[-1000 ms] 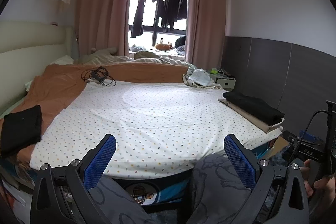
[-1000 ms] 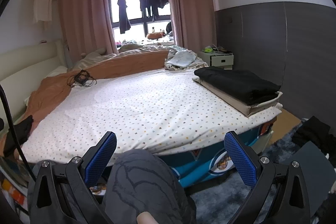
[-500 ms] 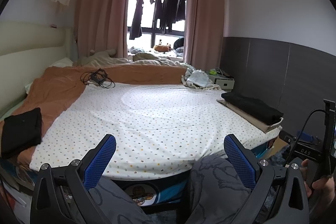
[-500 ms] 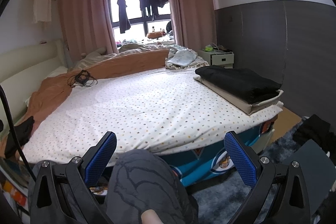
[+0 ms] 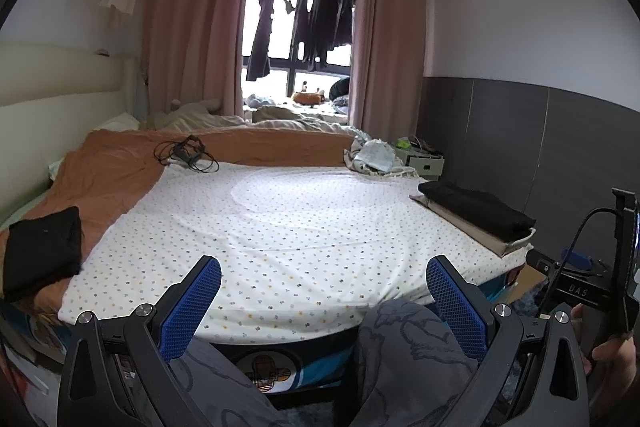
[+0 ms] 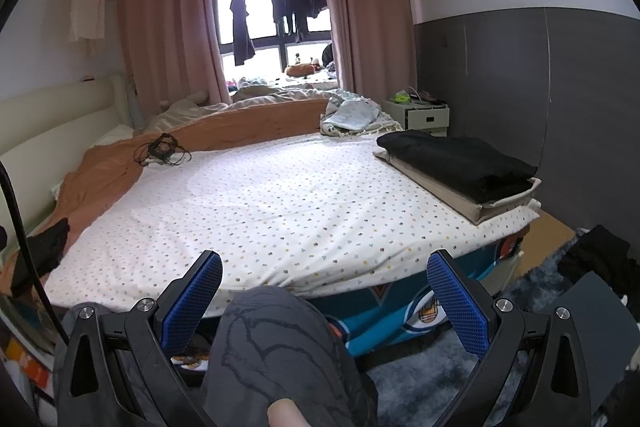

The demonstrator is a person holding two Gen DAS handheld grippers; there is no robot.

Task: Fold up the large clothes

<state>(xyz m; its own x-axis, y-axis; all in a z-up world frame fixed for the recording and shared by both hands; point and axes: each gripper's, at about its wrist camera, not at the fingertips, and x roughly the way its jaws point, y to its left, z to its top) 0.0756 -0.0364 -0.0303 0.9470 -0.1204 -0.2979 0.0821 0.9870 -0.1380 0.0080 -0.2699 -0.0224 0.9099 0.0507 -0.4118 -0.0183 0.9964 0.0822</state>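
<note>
Both my left claw and right claw stand wide, empty. The black folded garment, at frame right, looks soft and limp; I would grip its corners.

Home bedroom; bed; curtains; laundry at window

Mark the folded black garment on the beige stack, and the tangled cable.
folded black garment (image 6: 456, 159), right wrist view, middle of its top face.
tangled cable (image 5: 186, 154), left wrist view, dark knot at its centre.

Dotted white sheet, seemingly black clothes
</note>
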